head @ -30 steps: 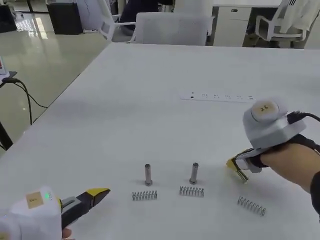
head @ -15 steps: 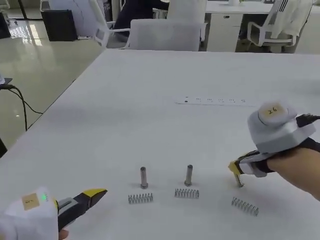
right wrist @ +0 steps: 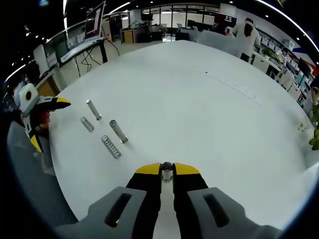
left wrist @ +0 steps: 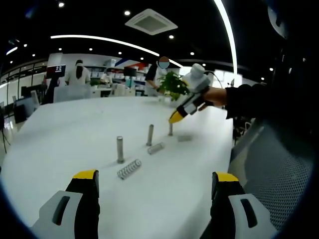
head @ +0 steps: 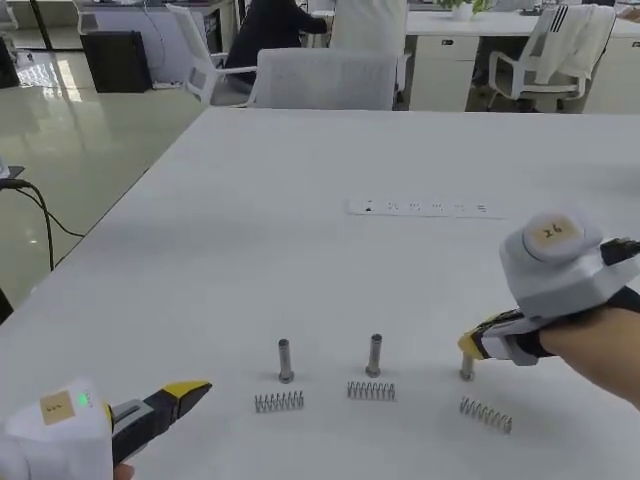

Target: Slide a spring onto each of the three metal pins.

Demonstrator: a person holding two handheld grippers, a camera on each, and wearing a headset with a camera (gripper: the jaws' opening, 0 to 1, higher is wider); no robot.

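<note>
left gripper (head: 186, 394) hangs low over the white table (head: 300, 200), jaws spread wide, nothing in them; first pin (head: 285, 360) and second pin (head: 374, 355) stand upright, first spring (head: 279, 402) and second spring (head: 371, 391) lying just in front of them; right gripper (head: 468, 347) is pinched on the upright third pin (head: 466, 369); third spring (head: 486, 414) lies just beside it

right gripper (head: 470, 346) grips third pin (head: 467, 369) | two other pins (head: 285, 360) upright | three springs (head: 371, 390) flat on table (head: 300, 230)
</note>
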